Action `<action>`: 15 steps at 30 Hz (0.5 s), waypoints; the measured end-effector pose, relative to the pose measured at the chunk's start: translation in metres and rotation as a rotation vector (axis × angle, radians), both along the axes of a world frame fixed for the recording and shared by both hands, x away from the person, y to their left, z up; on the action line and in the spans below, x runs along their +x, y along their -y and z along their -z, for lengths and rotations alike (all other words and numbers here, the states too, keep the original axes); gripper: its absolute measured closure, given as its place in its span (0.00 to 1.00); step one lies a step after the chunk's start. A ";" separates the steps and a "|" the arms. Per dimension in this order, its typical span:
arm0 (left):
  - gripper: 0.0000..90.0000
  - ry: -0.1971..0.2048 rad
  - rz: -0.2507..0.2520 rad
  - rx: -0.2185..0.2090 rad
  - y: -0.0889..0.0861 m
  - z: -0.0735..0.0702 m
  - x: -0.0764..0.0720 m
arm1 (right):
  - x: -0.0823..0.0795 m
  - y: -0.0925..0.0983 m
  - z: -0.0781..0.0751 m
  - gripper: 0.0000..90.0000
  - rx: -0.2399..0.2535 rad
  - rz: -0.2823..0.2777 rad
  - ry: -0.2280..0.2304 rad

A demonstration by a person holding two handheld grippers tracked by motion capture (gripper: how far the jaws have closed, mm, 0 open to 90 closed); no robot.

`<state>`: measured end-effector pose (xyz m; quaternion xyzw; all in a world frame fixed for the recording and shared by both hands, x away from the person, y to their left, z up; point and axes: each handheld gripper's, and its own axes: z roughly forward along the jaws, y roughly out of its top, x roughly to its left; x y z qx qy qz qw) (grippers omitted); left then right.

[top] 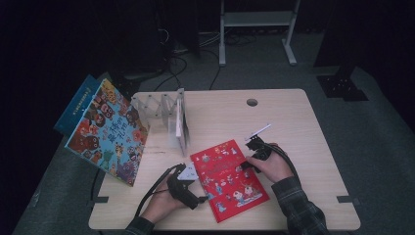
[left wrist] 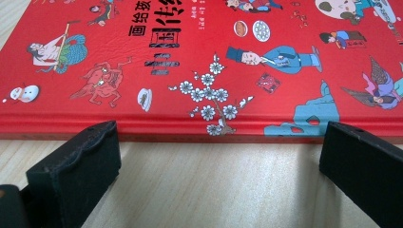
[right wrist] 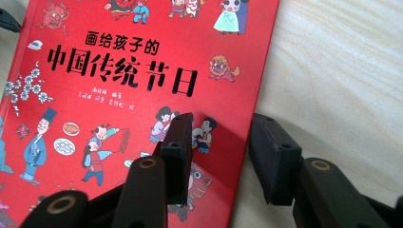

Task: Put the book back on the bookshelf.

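Note:
A red picture book (top: 227,178) with cartoon figures and black Chinese title lies flat on the wooden table (top: 293,122), near the front edge. My left gripper (top: 195,195) rests on the table at the book's left side. Its jaws stand wide open and point at the red spine (left wrist: 190,124), with bare wood between them (left wrist: 219,135). My right gripper (top: 248,165) is at the book's right edge. In the right gripper view the red book (right wrist: 119,95) fills the left, and the gripper (right wrist: 222,123) is open: one jaw over the cover, the other over the table.
A colourful picture book (top: 110,132) leans tilted at the table's left, with a blue book (top: 78,100) behind it. A clear expanding book rack (top: 166,115) stands beside them. A cable hole (top: 252,102) lies at the back. Bare wood stretches to the right.

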<state>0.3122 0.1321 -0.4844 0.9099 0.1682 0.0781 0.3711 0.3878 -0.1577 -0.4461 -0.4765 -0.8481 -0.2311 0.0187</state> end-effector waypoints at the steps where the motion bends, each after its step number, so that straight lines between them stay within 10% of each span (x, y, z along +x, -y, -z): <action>1: 0.00 0.000 0.000 -0.001 0.000 0.000 0.000 | 0.002 0.001 0.000 0.65 0.005 -0.003 -0.008; 15: 0.00 0.001 0.005 0.001 0.000 0.000 0.001 | 0.010 0.000 0.001 0.64 0.021 -0.011 -0.081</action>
